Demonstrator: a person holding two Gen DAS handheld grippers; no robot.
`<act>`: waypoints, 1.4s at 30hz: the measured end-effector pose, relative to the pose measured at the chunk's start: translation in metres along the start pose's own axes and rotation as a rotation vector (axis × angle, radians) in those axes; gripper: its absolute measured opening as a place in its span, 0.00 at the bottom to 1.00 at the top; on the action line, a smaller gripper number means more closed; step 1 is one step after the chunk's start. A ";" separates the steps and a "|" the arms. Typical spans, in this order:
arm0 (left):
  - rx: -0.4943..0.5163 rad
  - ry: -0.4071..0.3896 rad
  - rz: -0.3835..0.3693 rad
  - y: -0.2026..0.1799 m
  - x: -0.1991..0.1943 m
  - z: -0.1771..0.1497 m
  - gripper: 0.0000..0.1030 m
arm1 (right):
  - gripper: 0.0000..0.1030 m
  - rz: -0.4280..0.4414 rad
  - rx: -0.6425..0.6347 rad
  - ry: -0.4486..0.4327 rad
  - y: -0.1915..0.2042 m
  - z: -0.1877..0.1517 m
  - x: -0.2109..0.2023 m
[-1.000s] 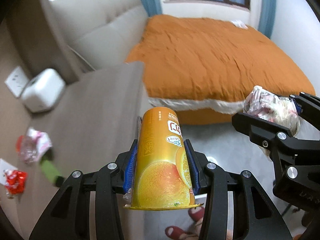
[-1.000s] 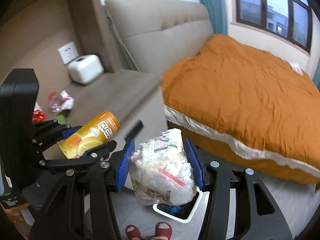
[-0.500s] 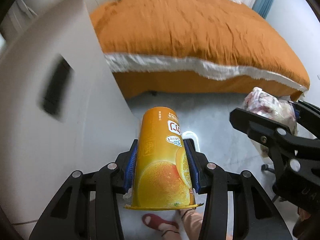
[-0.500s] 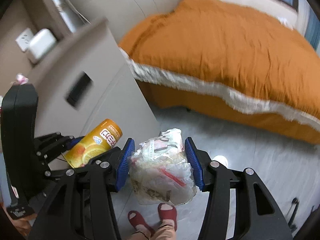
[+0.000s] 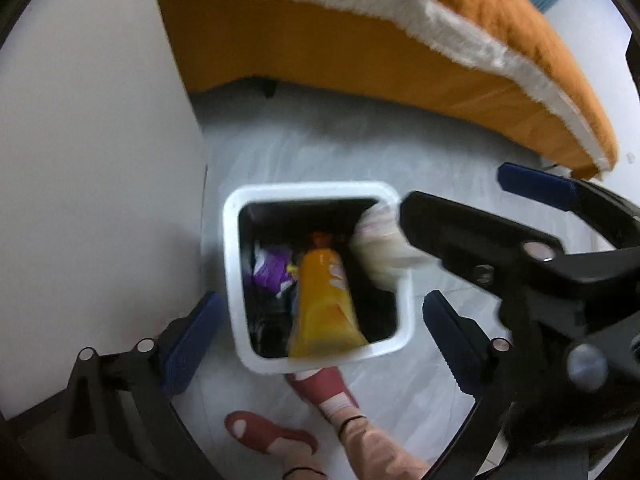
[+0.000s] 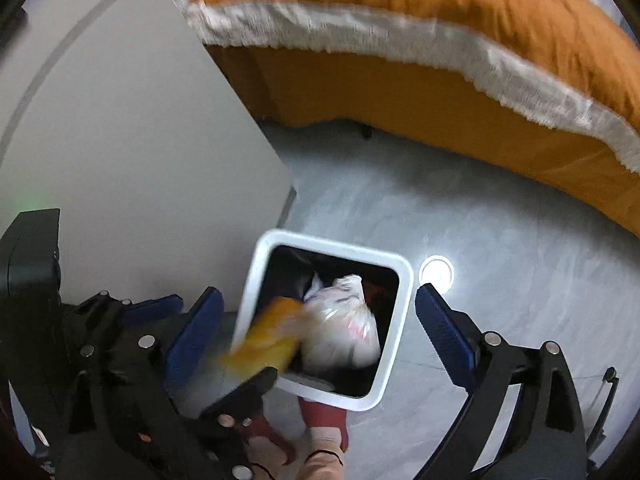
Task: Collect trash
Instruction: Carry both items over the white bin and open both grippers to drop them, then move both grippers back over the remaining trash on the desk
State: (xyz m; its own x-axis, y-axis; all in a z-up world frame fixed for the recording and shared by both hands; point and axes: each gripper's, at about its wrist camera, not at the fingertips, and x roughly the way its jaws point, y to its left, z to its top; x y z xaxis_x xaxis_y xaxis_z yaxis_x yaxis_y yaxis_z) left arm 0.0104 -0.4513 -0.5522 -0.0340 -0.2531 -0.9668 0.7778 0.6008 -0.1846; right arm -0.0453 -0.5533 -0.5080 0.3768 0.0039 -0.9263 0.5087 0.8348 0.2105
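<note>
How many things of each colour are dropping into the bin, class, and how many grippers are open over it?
Orange carton: 1
White bag: 1
Open grippers, left and right: 2
Total: 4, all over the bin

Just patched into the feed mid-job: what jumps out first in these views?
A white-rimmed trash bin sits on the grey floor below both grippers, with an orange juice can and a crumpled plastic bag blurred at its opening. The left gripper and right gripper both have jaws spread wide. An orange bedspread fills the background.
</note>
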 end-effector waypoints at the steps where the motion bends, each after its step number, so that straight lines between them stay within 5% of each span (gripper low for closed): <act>1: -0.006 0.015 0.022 0.003 0.010 -0.002 0.95 | 0.94 -0.005 0.001 0.004 -0.002 -0.001 0.005; 9: -0.025 0.012 0.038 0.005 -0.004 0.000 0.95 | 0.95 -0.029 -0.025 0.001 -0.003 0.001 0.000; 18: -0.033 -0.062 0.026 -0.008 -0.088 0.010 0.95 | 0.95 -0.019 -0.057 -0.049 0.015 0.016 -0.065; 32: 0.009 -0.299 0.025 -0.048 -0.270 0.026 0.95 | 0.95 -0.008 -0.111 -0.270 0.051 0.036 -0.236; 42: -0.040 -0.524 0.142 -0.039 -0.392 0.014 0.95 | 0.95 0.061 -0.199 -0.423 0.099 0.060 -0.322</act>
State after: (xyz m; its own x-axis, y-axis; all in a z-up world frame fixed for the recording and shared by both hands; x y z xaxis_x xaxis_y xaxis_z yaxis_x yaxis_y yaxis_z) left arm 0.0021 -0.3857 -0.1637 0.3950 -0.5058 -0.7669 0.7272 0.6822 -0.0754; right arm -0.0695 -0.5050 -0.1698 0.7046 -0.1342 -0.6968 0.3334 0.9294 0.1581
